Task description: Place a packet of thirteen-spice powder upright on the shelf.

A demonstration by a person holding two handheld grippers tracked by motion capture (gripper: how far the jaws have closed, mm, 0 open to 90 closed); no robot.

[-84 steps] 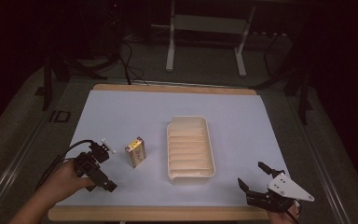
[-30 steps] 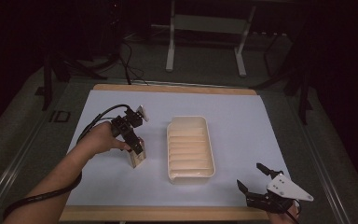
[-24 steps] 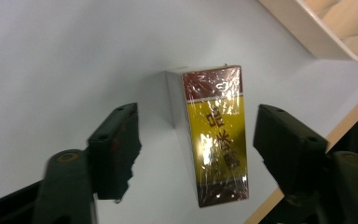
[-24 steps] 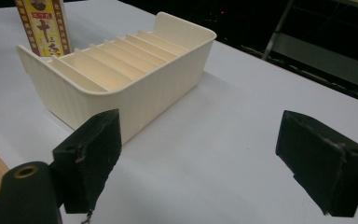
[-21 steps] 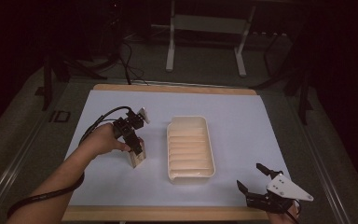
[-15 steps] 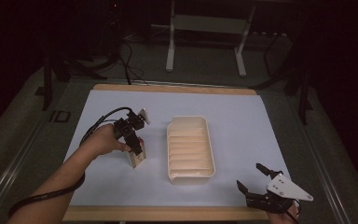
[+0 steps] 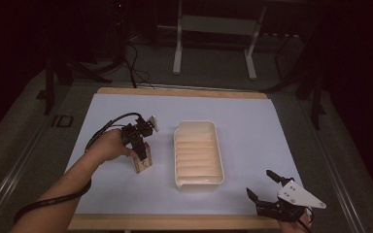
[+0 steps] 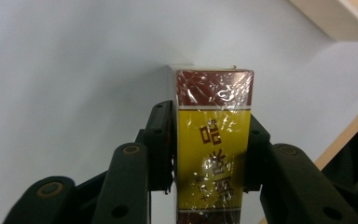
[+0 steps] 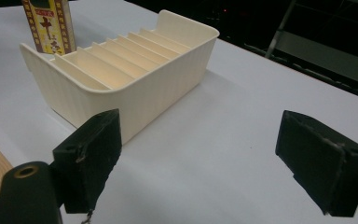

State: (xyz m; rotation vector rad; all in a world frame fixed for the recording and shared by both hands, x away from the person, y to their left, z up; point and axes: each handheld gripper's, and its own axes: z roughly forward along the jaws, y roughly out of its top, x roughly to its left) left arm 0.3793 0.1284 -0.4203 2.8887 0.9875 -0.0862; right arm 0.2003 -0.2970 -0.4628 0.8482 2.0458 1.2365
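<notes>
A yellow and dark red wrapped box (image 7: 144, 162) stands on end on the white table cover, just left of a cream ribbed tray (image 7: 198, 182). My left gripper (image 7: 139, 148) reaches down onto the box from the far left and is shut on it. In the left gripper view both black jaws press the sides of the box (image 8: 214, 116), with the left gripper (image 8: 209, 140) across its yellow band. My right gripper (image 7: 259, 183) rests open near the front right edge. In the right gripper view the right gripper (image 9: 203, 135) faces the tray (image 9: 140, 93), with the box (image 9: 49, 25) behind it.
The white cover (image 7: 252, 126) spreads wide behind and to the right of the tray. A wooden table edge (image 7: 175, 222) runs along the front. A metal stand (image 7: 213, 29) and cables sit on the dark floor beyond the table.
My left gripper moved from the front left up to the box and closed on it. The box went from lying flat to standing on end. The right gripper stayed still.
</notes>
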